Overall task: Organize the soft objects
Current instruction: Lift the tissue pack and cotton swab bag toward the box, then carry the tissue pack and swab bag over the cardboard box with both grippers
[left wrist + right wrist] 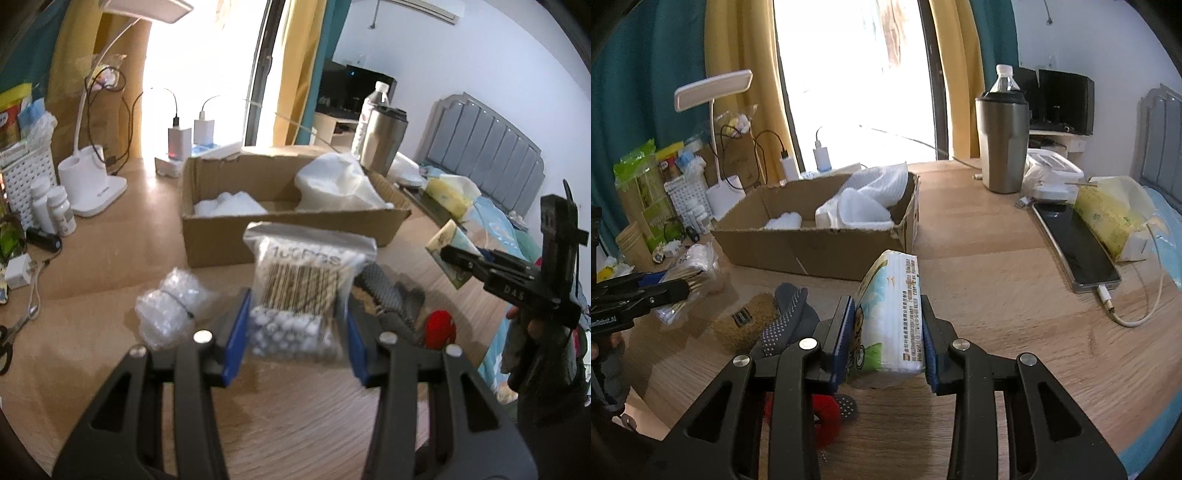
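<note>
Left wrist view: left gripper (295,328) is clamped on a cotton swab bag (303,291) at frame centre, below the cardboard box (288,236) front edge. Right gripper (886,338) squeezes a tissue pack (892,314); bare table (1015,295) lies to its right.

- The left gripper (295,328) has matte black plastic linkage arms with triangular cut-outs, round silver pivot screws, and flat blue pads (234,339) lining its fingers.
- The right gripper (886,339) is built the same way: black arms, four silver screws, and blue pads (846,339).
- Seen from the side, its black body carries small white lettering and a thin black cable.
</note>
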`<state>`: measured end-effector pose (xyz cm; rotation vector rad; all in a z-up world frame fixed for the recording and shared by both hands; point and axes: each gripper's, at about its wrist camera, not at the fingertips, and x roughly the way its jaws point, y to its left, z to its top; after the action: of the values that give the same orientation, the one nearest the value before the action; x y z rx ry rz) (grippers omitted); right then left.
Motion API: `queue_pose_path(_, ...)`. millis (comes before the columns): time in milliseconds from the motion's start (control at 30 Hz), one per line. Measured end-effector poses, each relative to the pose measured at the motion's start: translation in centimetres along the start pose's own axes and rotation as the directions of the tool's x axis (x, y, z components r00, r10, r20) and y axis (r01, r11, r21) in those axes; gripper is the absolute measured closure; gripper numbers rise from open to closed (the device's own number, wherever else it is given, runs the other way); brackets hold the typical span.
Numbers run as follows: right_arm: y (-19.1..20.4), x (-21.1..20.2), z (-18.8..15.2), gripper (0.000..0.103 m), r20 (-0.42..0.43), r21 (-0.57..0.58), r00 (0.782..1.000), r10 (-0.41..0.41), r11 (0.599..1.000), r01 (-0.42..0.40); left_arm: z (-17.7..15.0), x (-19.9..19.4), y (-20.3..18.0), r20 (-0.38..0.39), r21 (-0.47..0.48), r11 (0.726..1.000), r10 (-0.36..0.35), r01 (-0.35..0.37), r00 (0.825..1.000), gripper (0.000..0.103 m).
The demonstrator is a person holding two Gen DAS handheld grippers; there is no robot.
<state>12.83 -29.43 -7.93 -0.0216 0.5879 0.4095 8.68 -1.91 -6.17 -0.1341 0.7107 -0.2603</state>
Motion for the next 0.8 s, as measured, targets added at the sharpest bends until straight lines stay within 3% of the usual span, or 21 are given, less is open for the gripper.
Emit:
queue_pose_path(433,0.3,-2.3,2.3,0.068,0.067,-0.014,0.998,-0.012,1.0,0.013,3.4,-1.7,-1.6,0.098,0.038,0.998,-0.053,0.049,0.994,0.056)
queue_pose_path(800,0.6,-2.3,4.0,0.068,0.084,-0.029,0.996,-0.009,1.0,0.012,5.1,-1.2,-1.5,0.115,0.037,0.998,-0.058,0.054,0.992,0.056)
